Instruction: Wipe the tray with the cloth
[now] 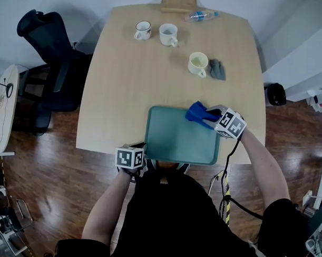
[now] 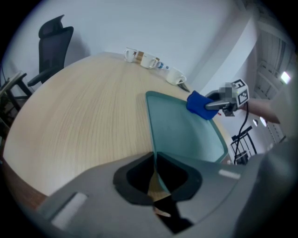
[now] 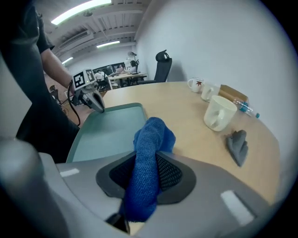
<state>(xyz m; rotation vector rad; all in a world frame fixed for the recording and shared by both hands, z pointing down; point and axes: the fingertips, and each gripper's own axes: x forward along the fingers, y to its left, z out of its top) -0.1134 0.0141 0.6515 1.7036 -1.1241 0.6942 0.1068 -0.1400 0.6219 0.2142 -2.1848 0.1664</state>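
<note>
Jaws of the left gripper are pinching the near left corner of the tray, holding it down on the table. Farther right, the right gripper is squeezing the blue cloth at the far right corner, so the bare tray is lying to its left, long side running across

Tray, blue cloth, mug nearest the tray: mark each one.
tray (image 1: 173, 144), head view, bare floor of the tray.
blue cloth (image 1: 198, 113), head view, middle of the bunched fabric.
cream mug (image 1: 197, 62), head view, its open mouth.
</note>
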